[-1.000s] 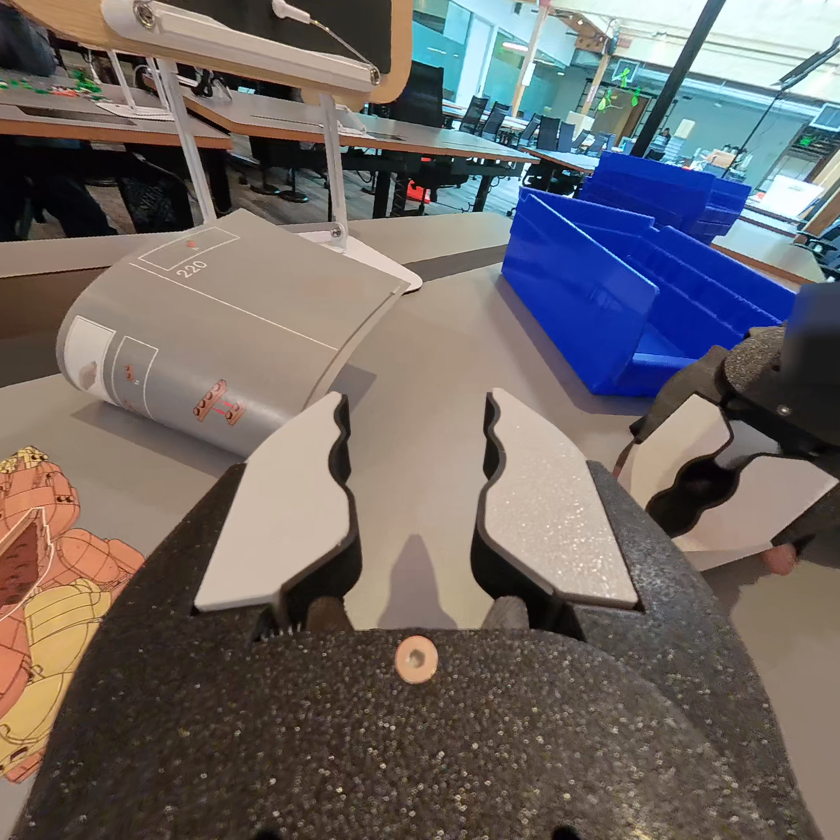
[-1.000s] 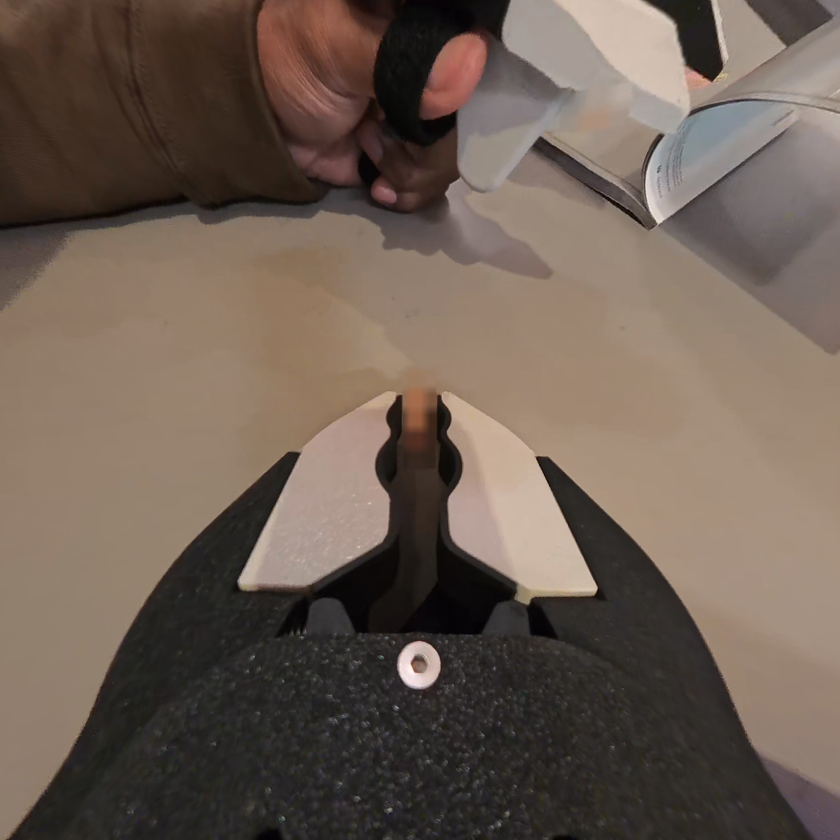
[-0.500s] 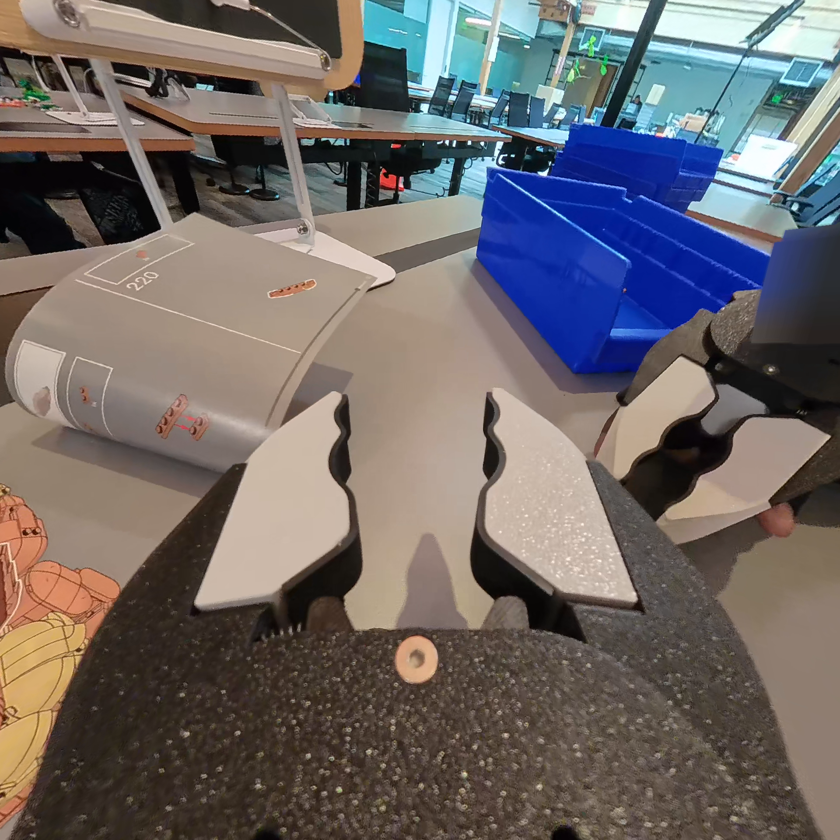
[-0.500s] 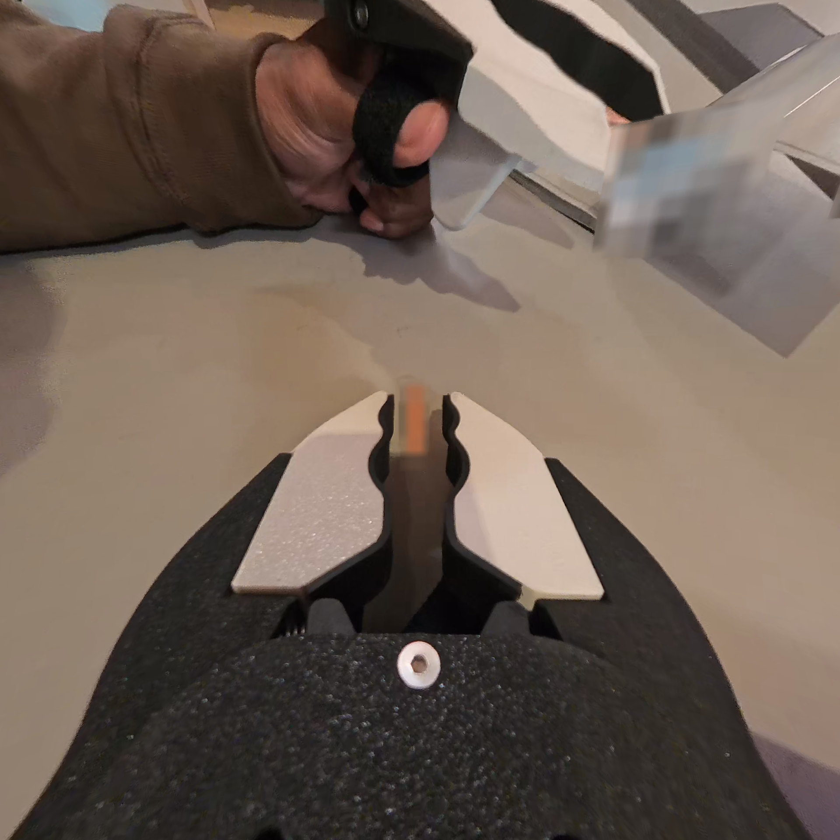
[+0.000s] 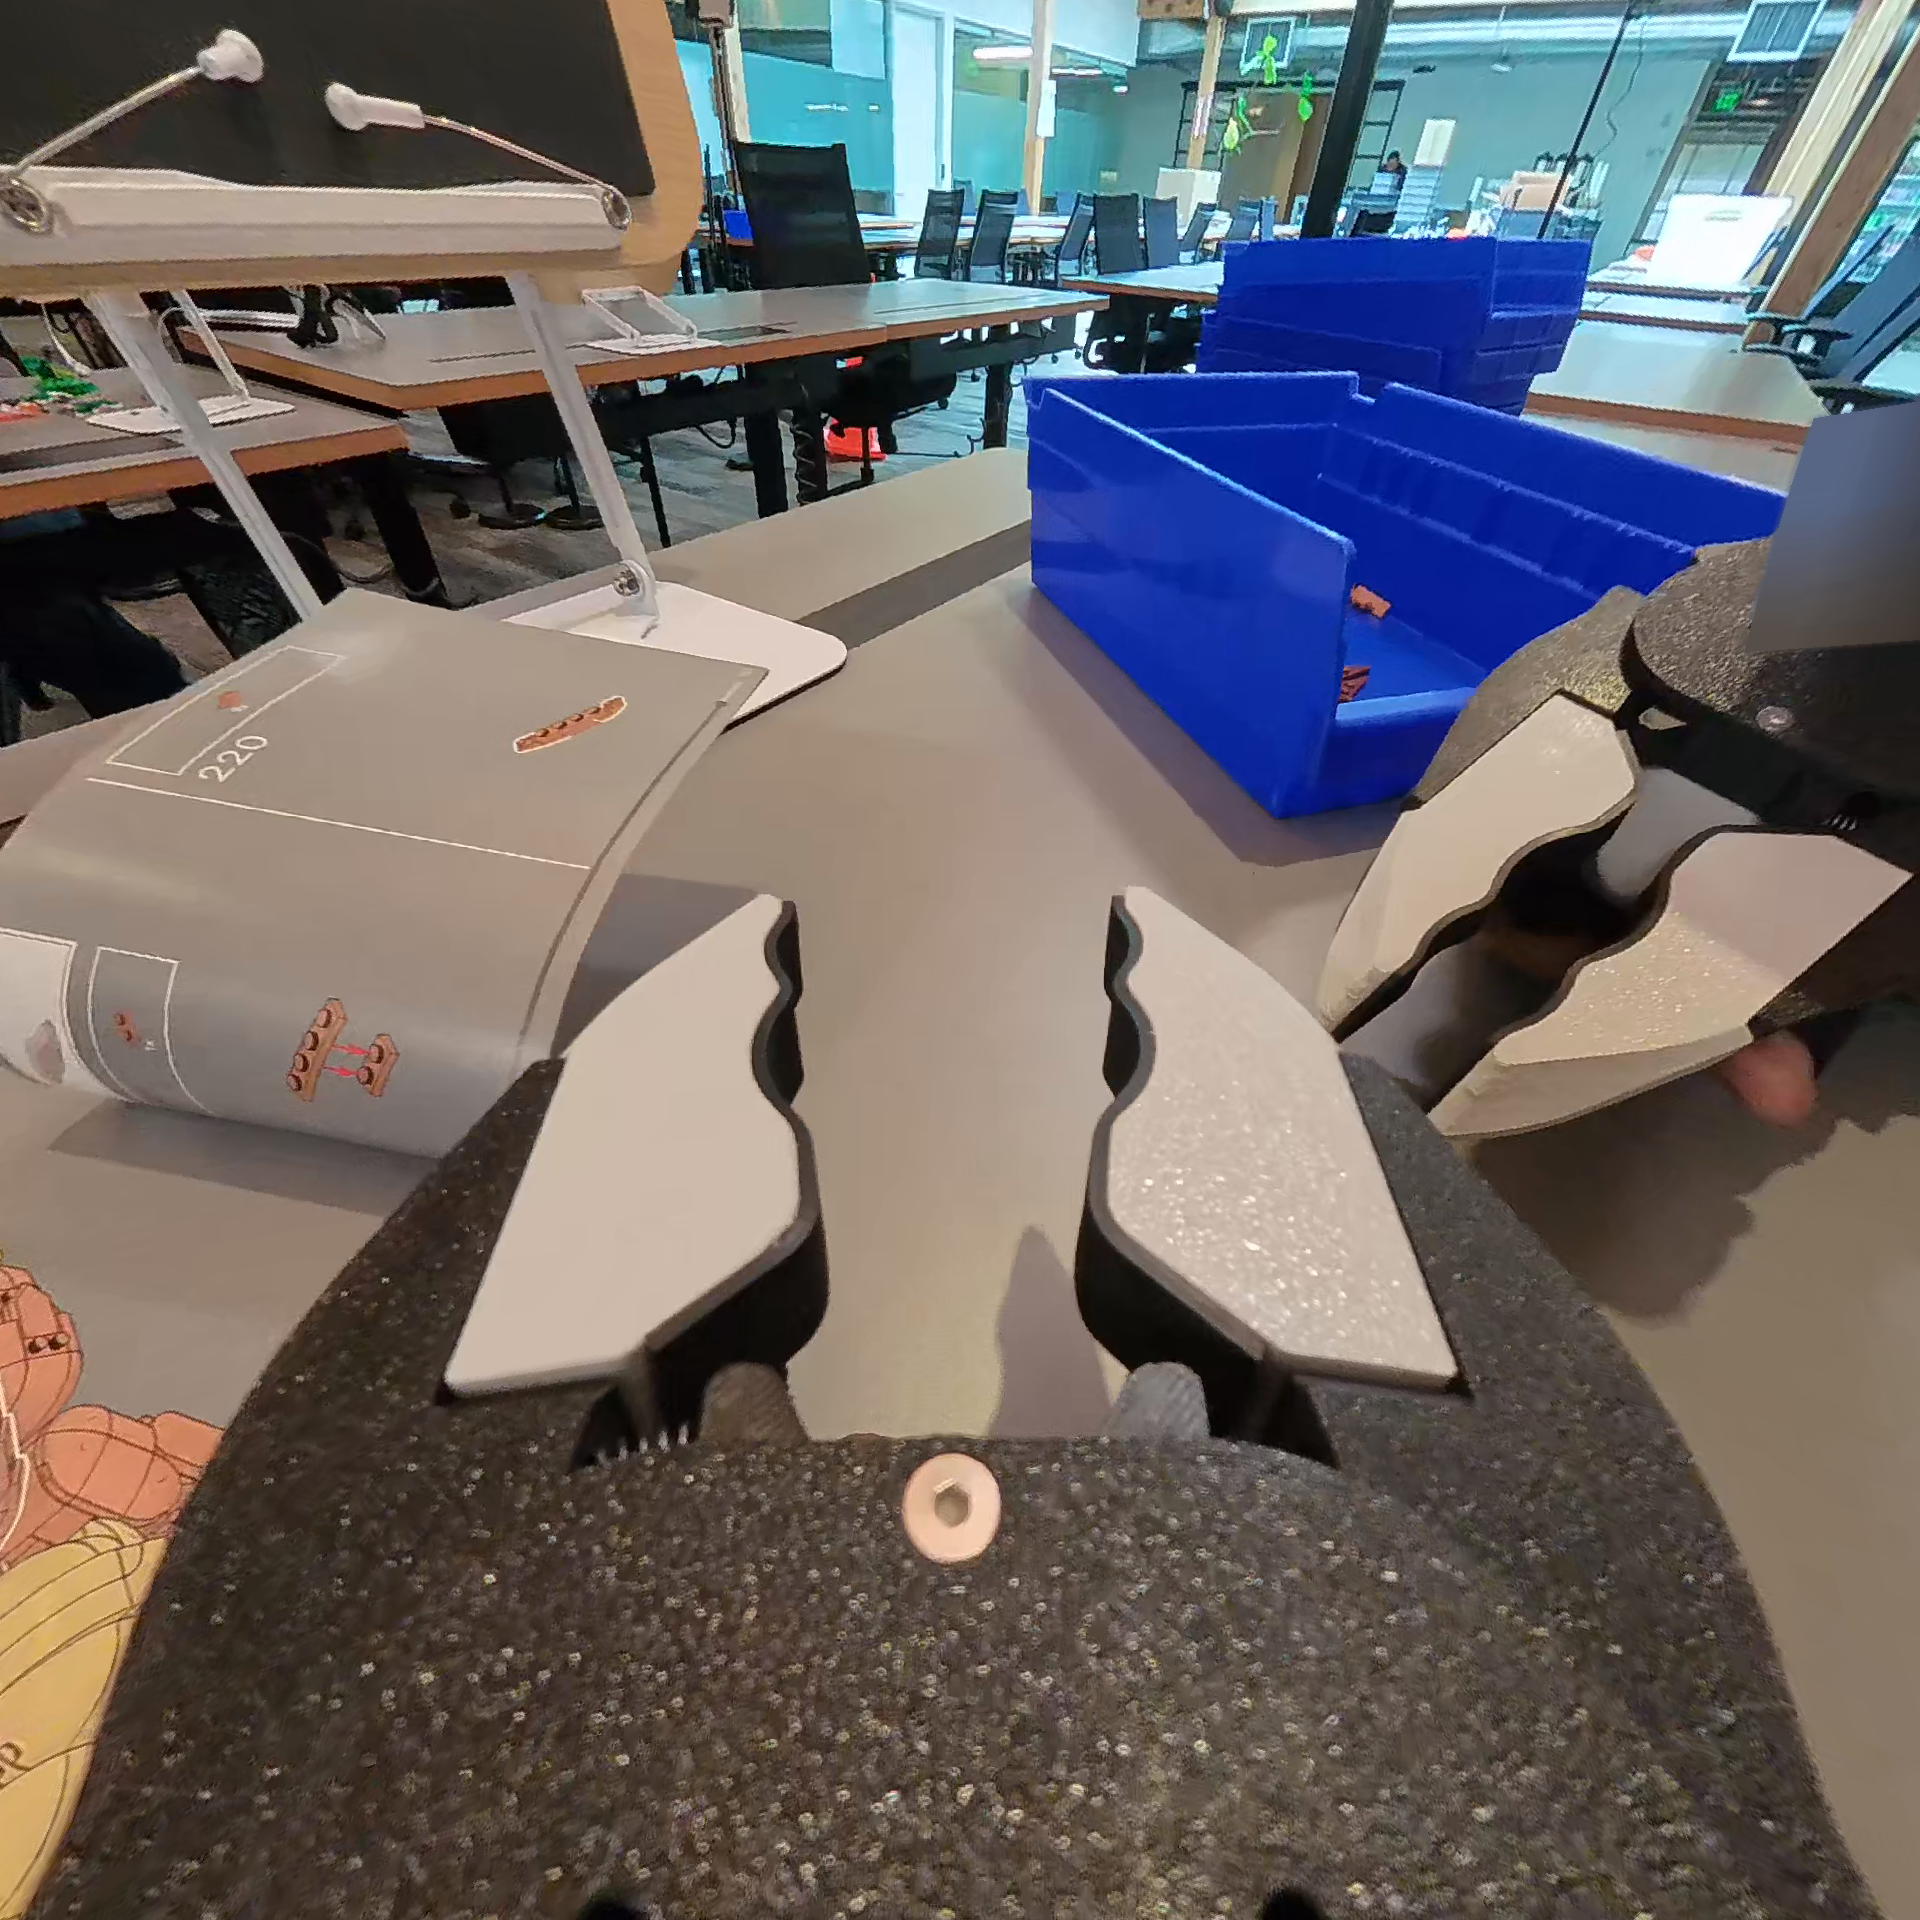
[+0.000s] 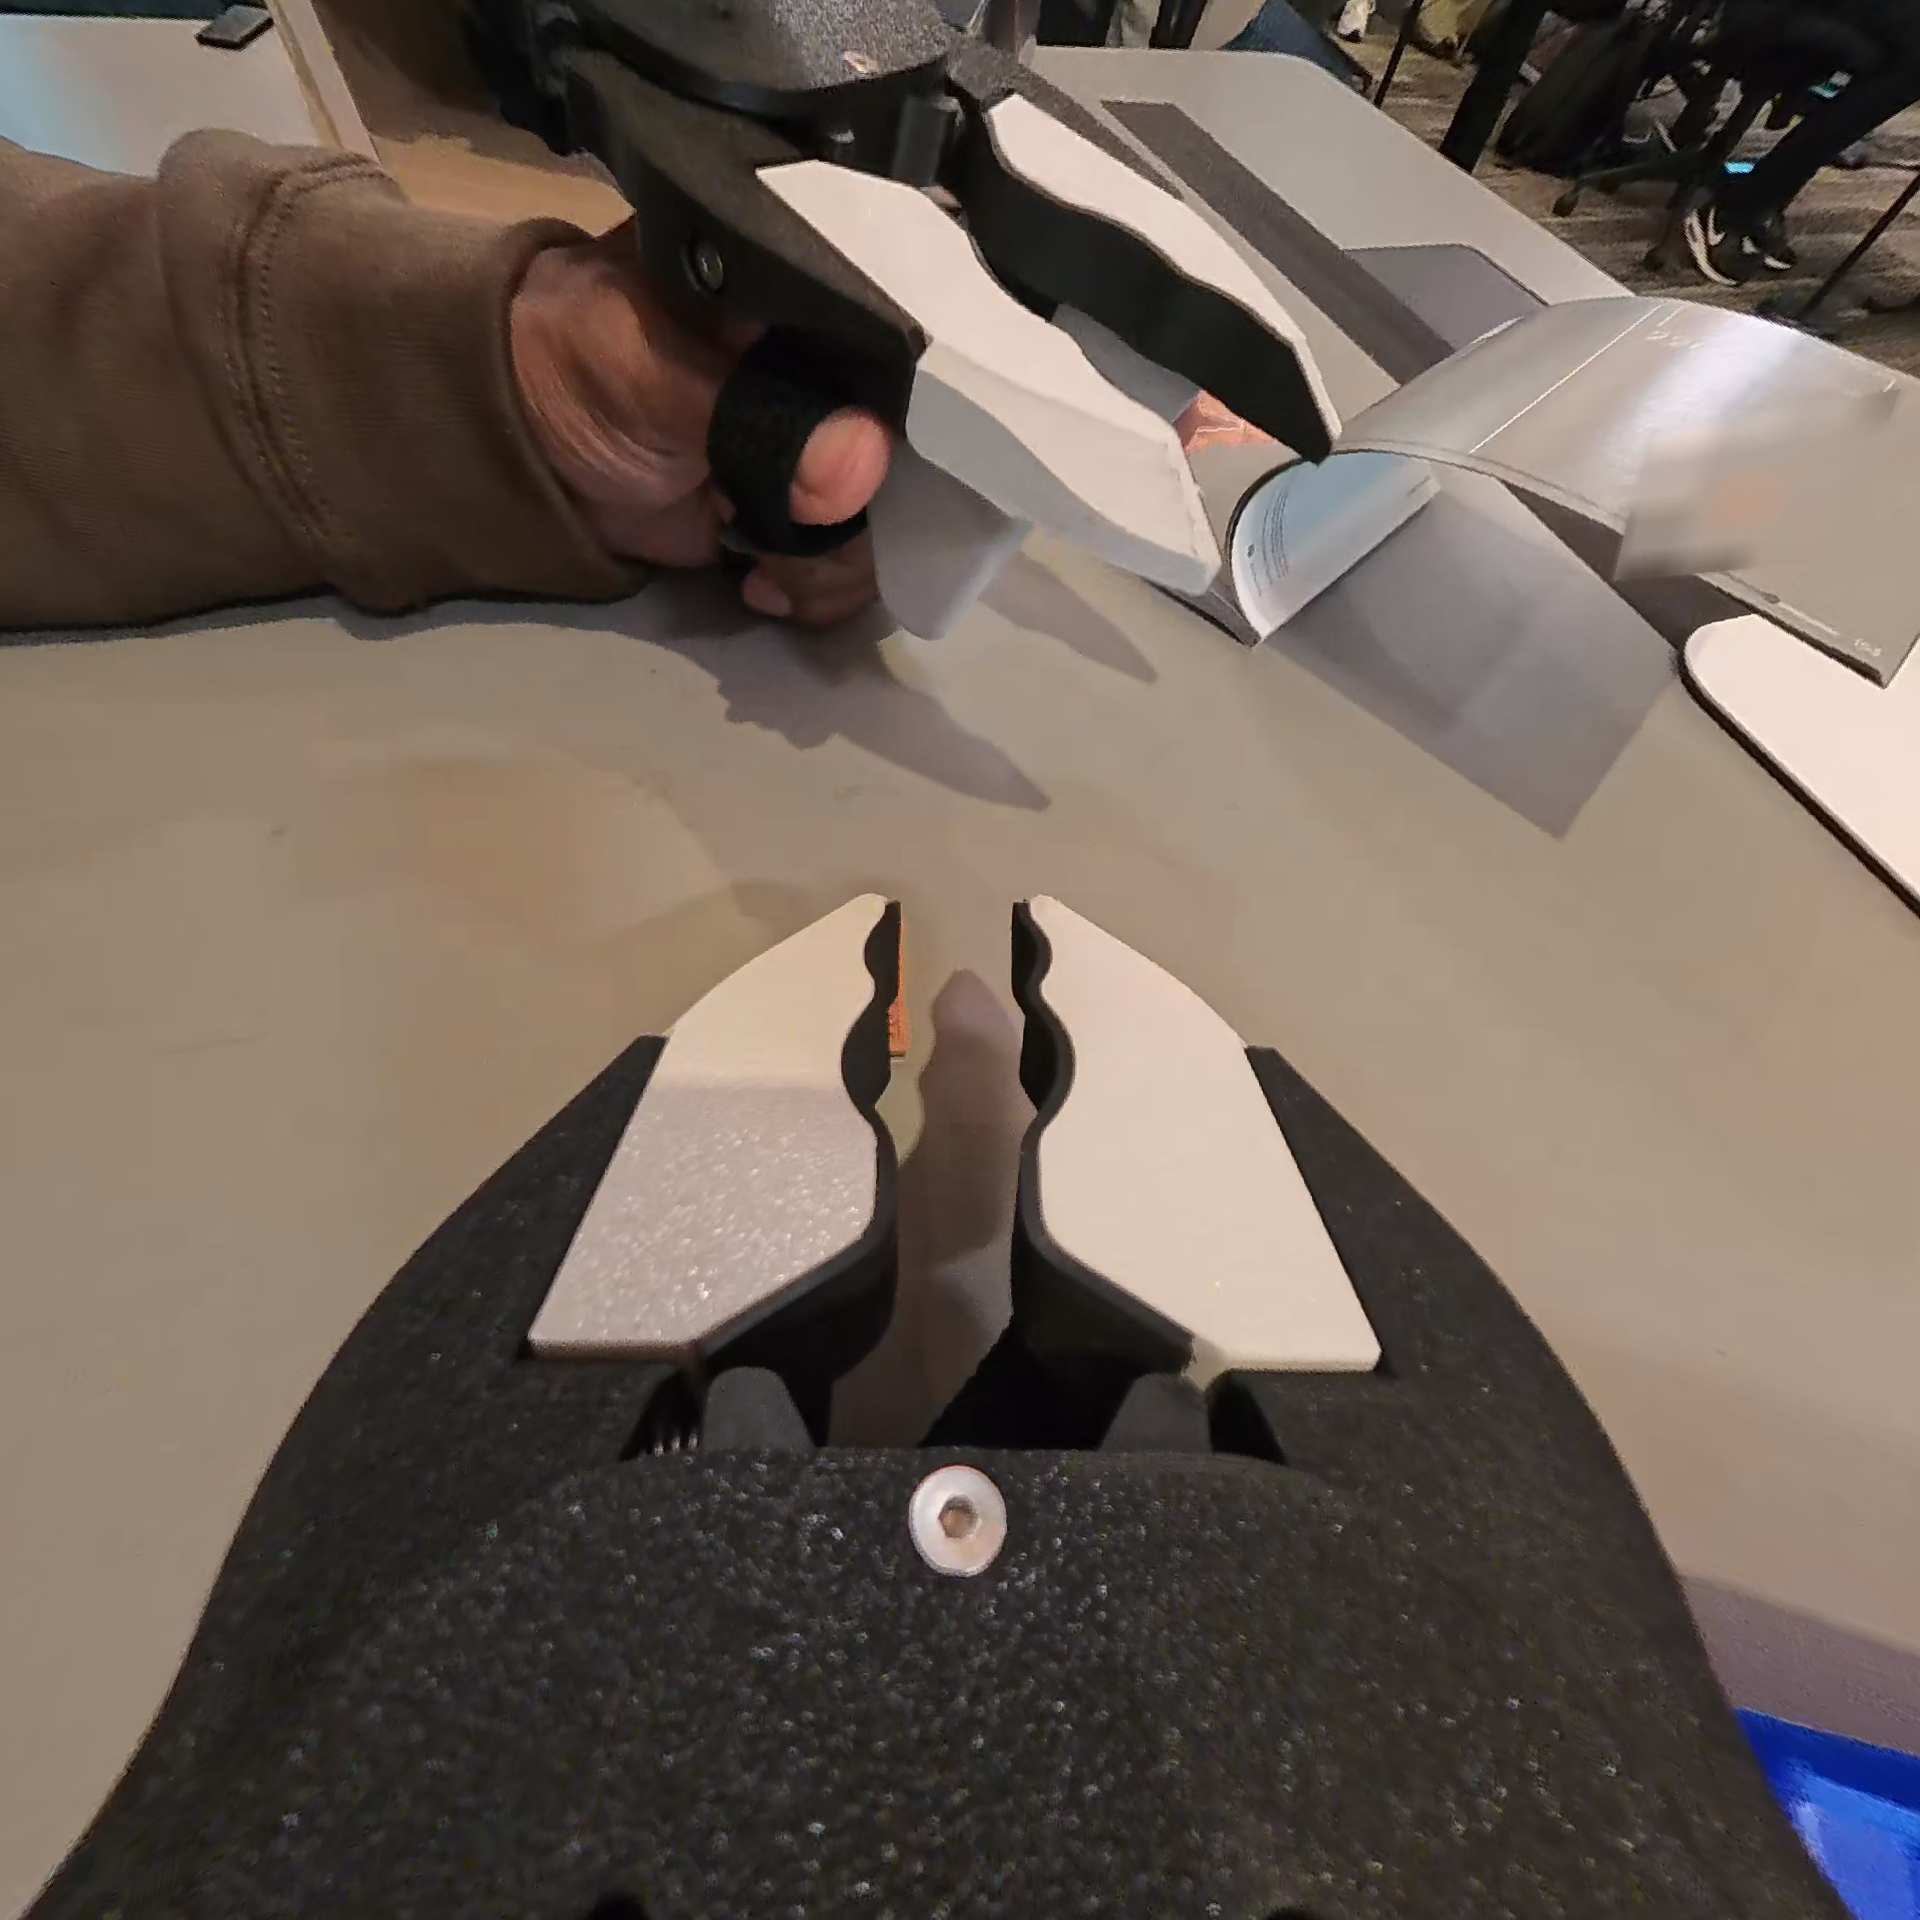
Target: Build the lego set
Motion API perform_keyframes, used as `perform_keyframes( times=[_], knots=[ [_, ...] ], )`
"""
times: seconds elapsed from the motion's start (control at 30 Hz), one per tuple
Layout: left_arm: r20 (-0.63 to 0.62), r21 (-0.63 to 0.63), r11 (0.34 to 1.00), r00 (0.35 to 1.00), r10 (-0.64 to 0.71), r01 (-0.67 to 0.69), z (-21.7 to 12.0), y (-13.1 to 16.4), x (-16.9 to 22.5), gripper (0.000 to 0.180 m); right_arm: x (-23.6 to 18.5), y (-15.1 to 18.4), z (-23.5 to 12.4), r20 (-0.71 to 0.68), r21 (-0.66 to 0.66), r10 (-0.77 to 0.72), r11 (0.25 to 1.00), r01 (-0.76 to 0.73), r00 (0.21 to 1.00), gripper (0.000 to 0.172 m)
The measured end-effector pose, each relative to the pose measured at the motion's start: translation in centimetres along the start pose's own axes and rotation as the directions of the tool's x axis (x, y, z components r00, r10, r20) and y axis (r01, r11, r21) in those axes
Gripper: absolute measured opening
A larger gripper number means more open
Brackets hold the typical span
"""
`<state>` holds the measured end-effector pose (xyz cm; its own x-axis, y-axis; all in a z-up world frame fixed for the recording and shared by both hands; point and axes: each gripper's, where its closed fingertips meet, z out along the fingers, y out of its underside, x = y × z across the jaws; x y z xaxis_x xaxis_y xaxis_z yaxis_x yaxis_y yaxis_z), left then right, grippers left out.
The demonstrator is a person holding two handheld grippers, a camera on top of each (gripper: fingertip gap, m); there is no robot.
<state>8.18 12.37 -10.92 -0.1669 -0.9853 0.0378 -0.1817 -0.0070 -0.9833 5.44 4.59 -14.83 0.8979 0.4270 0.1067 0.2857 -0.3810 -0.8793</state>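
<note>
The left gripper (image 5: 951, 914) hovered over the bare grey tabletop (image 5: 935, 790) with its two white-faced fingers wide apart and only table surface between them. To its left lay an open grey instruction booklet (image 5: 343, 831), its pages curling upward, and beyond that stood a white stand (image 5: 675, 634) with thin slanted legs carrying a wood-edged board. At the far right sat an open-fronted blue plastic bin (image 5: 1195, 582) with a few small reddish-brown pieces (image 5: 1369, 601) on its floor, and more blue bins were stacked behind it.

The right gripper (image 6: 956, 914) pointed across the same tabletop toward the left one, its fingers partly apart. A small thin orange-brown piece (image 6: 902, 997) lay along the inner face of its left finger (image 6: 769, 997), while a clear gap separated the piece from the right finger (image 6: 1132, 1018), so nothing was clamped. The piece seemed to lie on the table, though this cannot be told for sure. Farther off, a hand (image 6: 665, 416) in a brown sleeve (image 6: 249, 395) gripped the handle of the left gripper, resting on the table beside the booklet.
</note>
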Motion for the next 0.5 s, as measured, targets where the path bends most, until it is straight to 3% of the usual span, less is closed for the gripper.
perform_keyframes(
  times=[0.5],
  knots=[
    [0.009, 0.017, 1.0, 1.0, -0.014, 0.014, -0.18, -0.17, -0.25, 0.056, 0.23, -0.03, -0.67, -0.033, 0.021, 0.025, 0.999, -0.024, 0.999, 0.02]
  ],
)
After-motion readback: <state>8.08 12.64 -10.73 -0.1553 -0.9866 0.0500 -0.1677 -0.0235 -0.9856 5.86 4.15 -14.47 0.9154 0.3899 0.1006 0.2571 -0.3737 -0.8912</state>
